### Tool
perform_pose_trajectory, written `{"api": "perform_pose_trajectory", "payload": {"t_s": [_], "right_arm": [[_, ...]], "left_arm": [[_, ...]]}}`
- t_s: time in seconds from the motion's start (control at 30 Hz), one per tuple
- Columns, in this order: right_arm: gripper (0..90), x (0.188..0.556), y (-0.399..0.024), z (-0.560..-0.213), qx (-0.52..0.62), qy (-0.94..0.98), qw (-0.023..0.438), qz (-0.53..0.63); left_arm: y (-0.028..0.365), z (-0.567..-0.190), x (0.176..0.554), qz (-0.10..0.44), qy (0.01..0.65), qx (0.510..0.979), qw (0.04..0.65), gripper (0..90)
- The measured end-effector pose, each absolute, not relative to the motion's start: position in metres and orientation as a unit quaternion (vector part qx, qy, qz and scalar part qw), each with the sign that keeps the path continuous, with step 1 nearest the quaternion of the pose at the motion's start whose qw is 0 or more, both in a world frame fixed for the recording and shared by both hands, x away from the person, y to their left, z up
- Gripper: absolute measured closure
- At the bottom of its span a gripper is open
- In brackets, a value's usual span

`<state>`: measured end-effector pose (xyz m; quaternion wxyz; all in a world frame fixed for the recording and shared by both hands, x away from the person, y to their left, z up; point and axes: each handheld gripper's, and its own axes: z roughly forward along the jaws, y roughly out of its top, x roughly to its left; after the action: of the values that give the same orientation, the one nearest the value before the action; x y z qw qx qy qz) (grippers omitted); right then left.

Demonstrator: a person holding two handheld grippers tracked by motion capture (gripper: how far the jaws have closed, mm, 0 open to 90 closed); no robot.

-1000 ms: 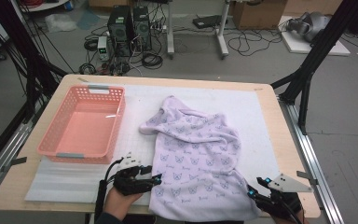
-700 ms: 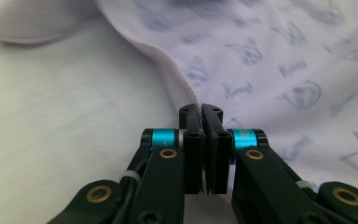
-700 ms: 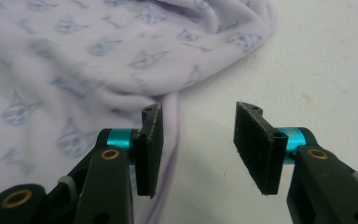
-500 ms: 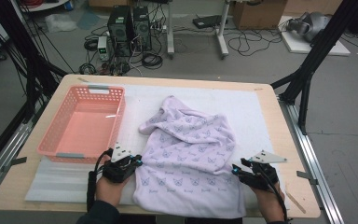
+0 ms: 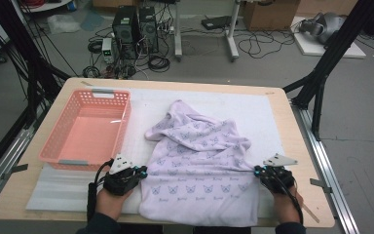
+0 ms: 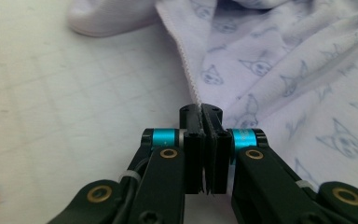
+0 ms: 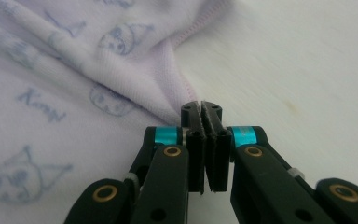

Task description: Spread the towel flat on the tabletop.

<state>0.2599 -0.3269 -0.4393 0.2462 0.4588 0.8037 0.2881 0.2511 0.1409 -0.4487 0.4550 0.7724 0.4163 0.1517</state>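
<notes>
High view: we see the lilac garment spread on the tabletop beside the pink basket. Our left gripper is clamped on its left hem; our right gripper, jaws just closing, pinches its right edge.

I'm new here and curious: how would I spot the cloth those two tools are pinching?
On the white mat covering the wooden table, right of the pink basket, lies a crumpled lilac garment. Small cat-face prints mark it out.
</notes>
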Motion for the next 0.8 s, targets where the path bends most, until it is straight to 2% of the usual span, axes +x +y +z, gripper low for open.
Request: {"api": "perform_pose_trajectory", "payload": {"t_s": [0.07,0.1,0.13,0.17,0.27,0.33,0.4,0.5,0.53,0.57,0.6,0.63,0.67,0.7,0.8], "right_arm": [[88.0,0.25,-0.332,-0.438,0.463,0.805,0.239,0.285],[87.4,0.246,-0.332,-0.437,0.459,0.809,0.233,0.284],[85.9,0.242,-0.332,-0.436,0.453,0.812,0.231,0.286],[79.1,0.24,-0.333,-0.434,0.448,0.811,0.234,0.293],[60.3,0.242,-0.335,-0.429,0.45,0.794,0.243,0.328],[54.4,0.248,-0.334,-0.427,0.453,0.784,0.242,0.349],[50.2,0.257,-0.329,-0.431,0.452,0.786,0.223,0.357],[47.8,0.269,-0.32,-0.44,0.449,0.795,0.211,0.349],[47.5,0.273,-0.317,-0.443,0.446,0.799,0.207,0.347],[48.4,0.276,-0.313,-0.446,0.443,0.804,0.206,0.339],[54.7,0.279,-0.312,-0.446,0.44,0.804,0.205,0.345],[64.1,0.282,-0.31,-0.446,0.436,0.806,0.203,0.345],[78.1,0.285,-0.308,-0.445,0.43,0.809,0.208,0.342],[85.4,0.288,-0.306,-0.444,0.425,0.814,0.205,0.339],[86.7,0.303,-0.301,-0.444,0.423,0.814,0.221,0.332]], "left_arm": [[0.135,-0.448,0.25,0.149,0.408,0.776,0.457,85.4],[0.133,-0.448,0.251,0.149,0.406,0.774,0.462,79.5],[0.133,-0.447,0.252,0.147,0.411,0.767,0.47,70.0],[0.133,-0.446,0.255,0.141,0.413,0.762,0.479,61.6],[0.133,-0.443,0.266,0.121,0.416,0.758,0.488,50.4],[0.129,-0.444,0.276,0.105,0.422,0.761,0.481,44.6],[0.123,-0.445,0.284,0.094,0.424,0.766,0.474,44.1],[0.114,-0.451,0.295,0.088,0.434,0.776,0.45,44.9],[0.112,-0.452,0.296,0.105,0.427,0.78,0.445,48.8],[0.112,-0.452,0.297,0.112,0.424,0.785,0.438,62.6],[0.112,-0.452,0.3,0.114,0.42,0.788,0.435,83.2],[0.112,-0.452,0.303,0.112,0.425,0.785,0.437,86.0],[0.113,-0.452,0.306,0.123,0.425,0.783,0.437,86.8],[0.114,-0.453,0.309,0.124,0.436,0.776,0.439,87.0],[0.117,-0.449,0.321,0.15,0.446,0.763,0.444,87.2]]}}
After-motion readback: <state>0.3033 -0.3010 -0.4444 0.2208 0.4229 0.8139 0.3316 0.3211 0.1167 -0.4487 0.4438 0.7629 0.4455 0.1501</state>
